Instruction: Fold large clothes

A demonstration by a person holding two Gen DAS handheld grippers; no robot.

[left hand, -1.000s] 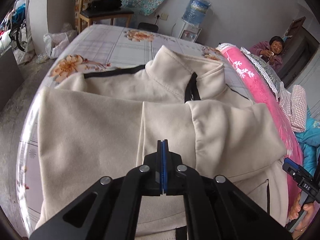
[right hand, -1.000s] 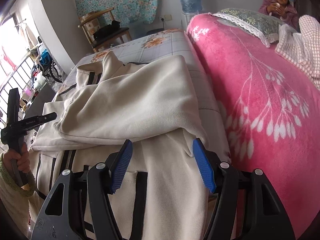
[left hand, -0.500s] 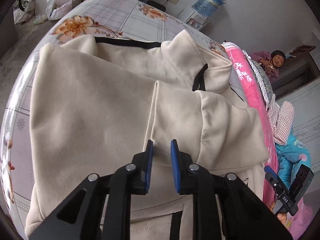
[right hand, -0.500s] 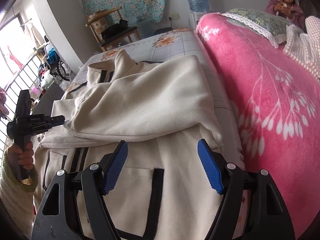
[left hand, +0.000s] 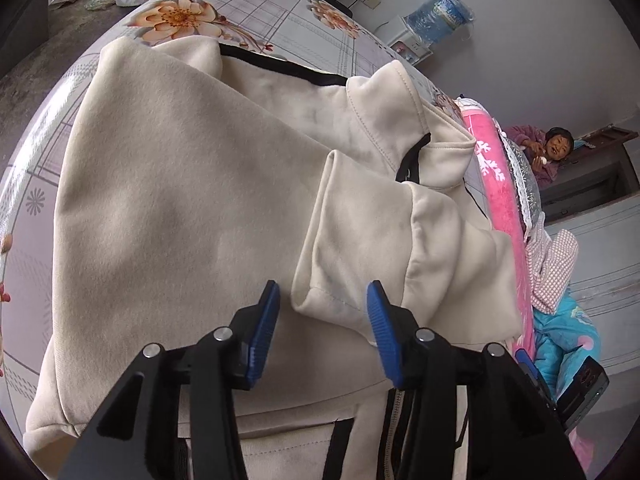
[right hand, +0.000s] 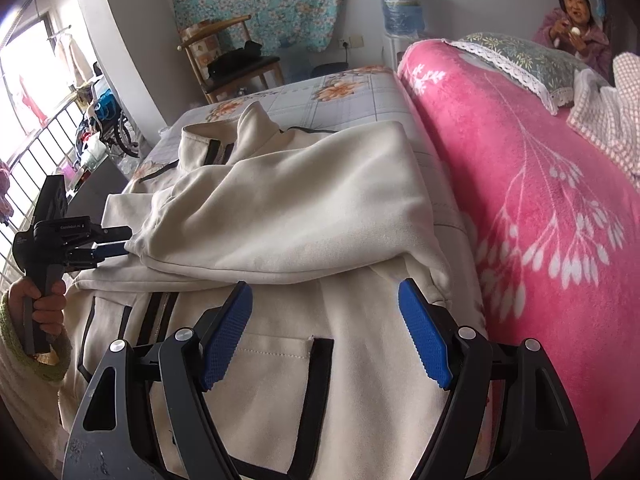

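**Tools clear of the jacket, both sleeves folded in, body fold outstanding**

Your left tool [left hand: 322,300] stands partly open. Its jaws have just been opening, and the cuff [left hand: 320,300] of the folded sleeve lies between the blue pads without being pressed by either. In my judgement that sleeve has been let go and now rests on the garment.

Your right tool [right hand: 324,304] stands wide, gripping nothing. It hovers over the lower front of the jacket, just above a dark-trimmed pocket [right hand: 276,356] at lower centre of the right wrist view.

The cream jacket [left hand: 180,200] lies spread, front side up, on the floral bed sheet [left hand: 280,16], filling the middle of both views. Its collar [left hand: 400,112] points toward the upper right of the left wrist view. A pink blanket [right hand: 540,200] runs along the jacket's side, at the right of the right wrist view.

Progress, as judged from how things lie:
- Done: both sleeves are folded inward across the chest, one overlapping the other near the centre.
- Left: the hem end remains unfolded, so the jacket has yet to be brought up lengthwise into a compact stack.
- Note: the upper sleeve [right hand: 288,208] sits loosely with a raised edge; smooth it before you fold the body.
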